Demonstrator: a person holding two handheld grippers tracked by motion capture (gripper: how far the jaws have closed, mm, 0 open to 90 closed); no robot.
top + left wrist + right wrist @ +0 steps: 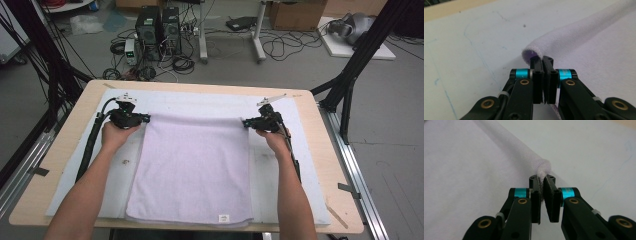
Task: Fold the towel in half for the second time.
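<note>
A pale lilac towel [195, 165] lies flat on the white mat [200, 100], its white label at the near edge. My left gripper [145, 119] is at the towel's far left corner. In the left gripper view the jaws [542, 60] are shut on the towel's rolled hem [534, 51]. My right gripper [245, 121] is at the far right corner. In the right gripper view its jaws [542, 179] pinch a bunched tip of the towel [544, 167]. Both hands rest on the mat beside the cloth.
The mat covers most of the wooden table [70, 145], which has bare rims at left, right and back. Black frame posts [360, 55] rise at both far corners. Computer towers [159, 30] and cables sit on the floor beyond the table.
</note>
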